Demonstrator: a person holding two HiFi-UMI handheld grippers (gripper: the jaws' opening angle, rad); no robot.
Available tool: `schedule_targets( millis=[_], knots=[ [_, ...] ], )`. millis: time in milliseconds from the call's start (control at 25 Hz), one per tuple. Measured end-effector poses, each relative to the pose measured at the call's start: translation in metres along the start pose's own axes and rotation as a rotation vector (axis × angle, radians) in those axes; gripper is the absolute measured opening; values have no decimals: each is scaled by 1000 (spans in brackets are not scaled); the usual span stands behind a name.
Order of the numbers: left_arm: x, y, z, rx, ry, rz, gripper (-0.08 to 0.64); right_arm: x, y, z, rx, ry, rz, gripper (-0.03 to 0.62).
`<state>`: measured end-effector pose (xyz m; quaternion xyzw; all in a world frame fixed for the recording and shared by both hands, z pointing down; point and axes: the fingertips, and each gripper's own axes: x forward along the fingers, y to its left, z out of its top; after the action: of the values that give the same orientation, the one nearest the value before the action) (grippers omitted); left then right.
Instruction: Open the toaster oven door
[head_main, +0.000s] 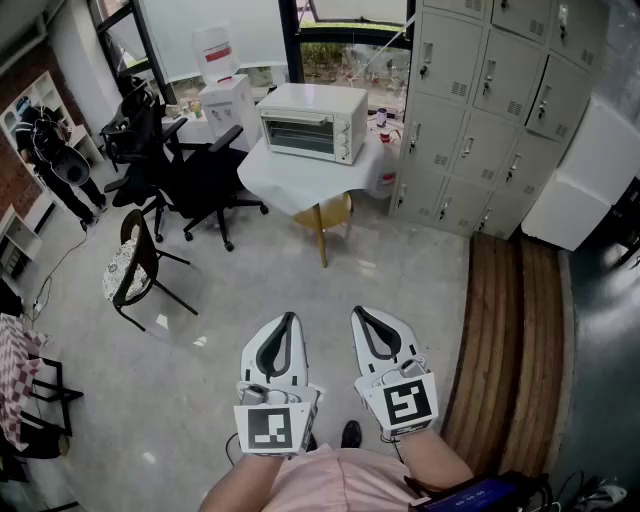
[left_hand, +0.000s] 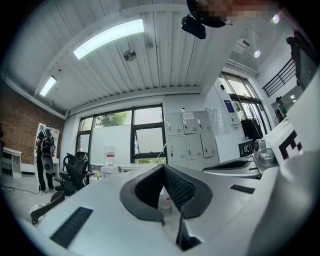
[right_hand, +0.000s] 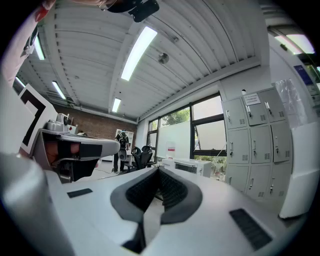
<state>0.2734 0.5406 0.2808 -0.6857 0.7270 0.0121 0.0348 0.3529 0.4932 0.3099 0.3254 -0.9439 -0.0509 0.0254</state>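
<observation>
1. The oven stands on a white-draped tabletop at the far side of the room, front turned toward the camera and well apart from both claws.
2. Its door is shut, the glass panel flush with the white body; the knobs sit to the right of it.
3. The left claw is held low over the pale floor, pointing toward the oven. It is clenched on nothing: its own view shows the two tips meeting, the dark ribbed pads bowing apart only behind them.
4. The right claw hangs just beside it, roughly parallel. It too is clenched and empty, tips together. Its view catches the oven small in the distance, past the tips.
5. A yellow stool sits under the tabletop.
6. Black chairs crowd the space to the tabletop's left; another chair with a patterned seat stands alone, nearer the camera.
7. Grey lockers line the wall to the tabletop's right, and a strip of wooden boards runs along the floor on the right.
8. A person with a backpack stands at far left, near a brick wall.
</observation>
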Motion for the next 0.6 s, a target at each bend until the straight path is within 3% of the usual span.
schedule_targets(
  millis=[280,480,600],
  knots=[
    [7,-2,-5,48,38,32,12,0,-15,-6,-2,10,11,0],
    [8,1,-20,42,54,45,12,1,-22,-17,66,16,9,2],
    [15,8,-30,34,42,38,12,12,-27,-26,59,32,7,22]
  ],
)
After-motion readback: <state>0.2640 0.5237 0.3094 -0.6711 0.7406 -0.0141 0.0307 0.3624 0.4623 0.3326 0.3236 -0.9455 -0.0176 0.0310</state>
